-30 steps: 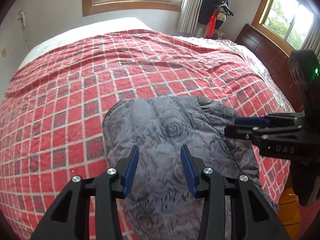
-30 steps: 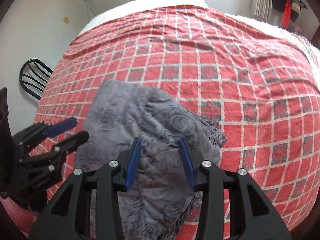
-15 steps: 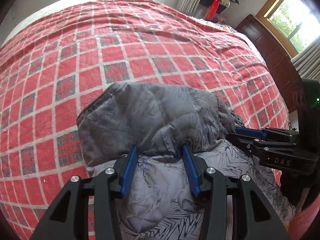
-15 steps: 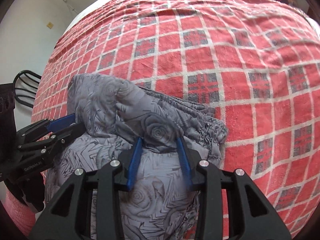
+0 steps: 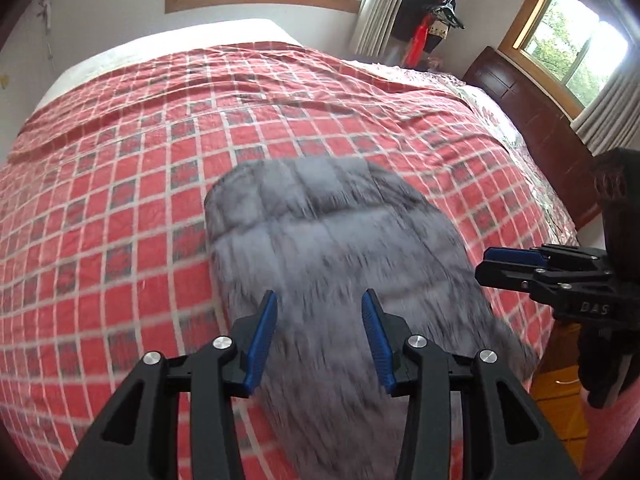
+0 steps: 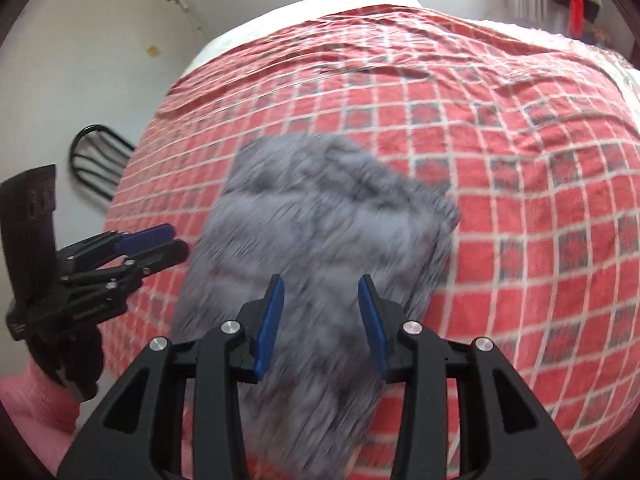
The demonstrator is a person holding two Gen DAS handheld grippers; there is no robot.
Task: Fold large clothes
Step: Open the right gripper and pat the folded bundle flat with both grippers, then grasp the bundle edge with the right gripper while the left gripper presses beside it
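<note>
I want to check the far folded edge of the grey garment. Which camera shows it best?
The left wrist view: the grey garment lies nearly centred there, and its far edge shows as a fairly clean rounded line against the red bedspread. The right wrist view shows the garment too, but slanted and more motion-blurred.

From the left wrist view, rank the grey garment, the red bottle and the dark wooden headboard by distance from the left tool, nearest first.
1. Grey garment: straight ahead of the left tool, on the red checked bedcover.
2. Dark wooden headboard: off to the right, along the bed's far side.
3. Red bottle: far corner, beyond the bed, below the coat rack.
</note>
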